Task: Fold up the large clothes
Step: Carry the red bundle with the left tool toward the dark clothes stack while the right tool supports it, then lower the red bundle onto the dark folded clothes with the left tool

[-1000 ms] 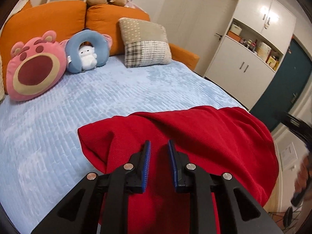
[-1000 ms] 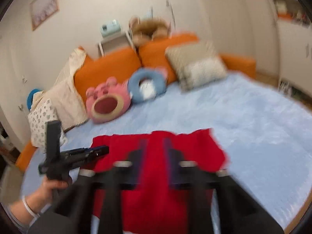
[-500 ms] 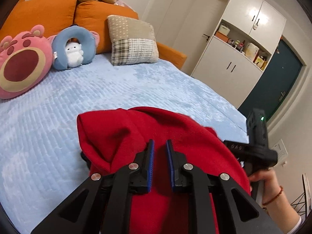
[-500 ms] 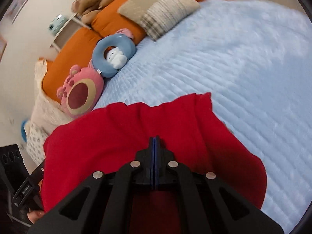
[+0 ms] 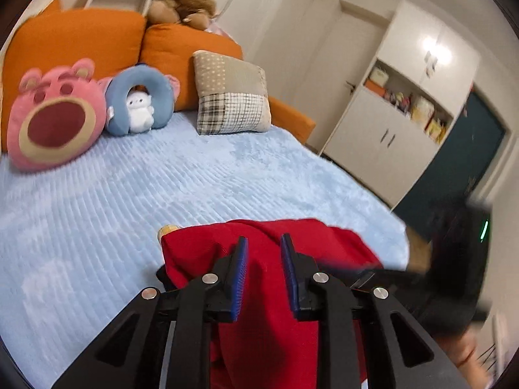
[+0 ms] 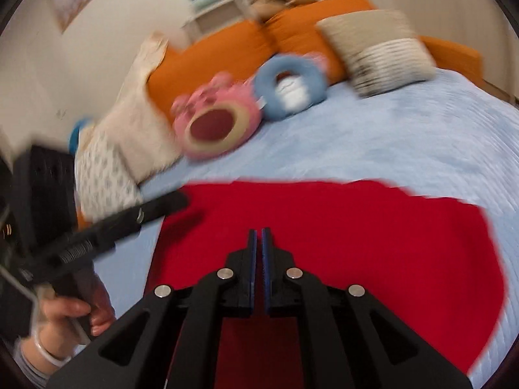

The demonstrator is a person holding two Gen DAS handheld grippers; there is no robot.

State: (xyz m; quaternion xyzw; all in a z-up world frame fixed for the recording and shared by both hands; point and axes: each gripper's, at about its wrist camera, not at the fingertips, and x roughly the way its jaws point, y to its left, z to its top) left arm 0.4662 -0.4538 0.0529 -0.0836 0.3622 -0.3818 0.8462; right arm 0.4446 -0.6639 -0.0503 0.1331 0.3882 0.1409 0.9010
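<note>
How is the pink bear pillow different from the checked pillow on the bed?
The pink bear pillow is round, with ears and a big open dark red mouth; the checked pillow is square, with no face. The bear is pink; the checked one is beige on top and plaid below. The bear sits at the left of the bed, the checked one further right. Both lean on the orange cushions.

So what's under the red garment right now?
The red garment lies on the light blue bedspread, which shows all around it. A small tan-yellow bit pokes out at its far-left edge; anything else beneath is covered.
</note>
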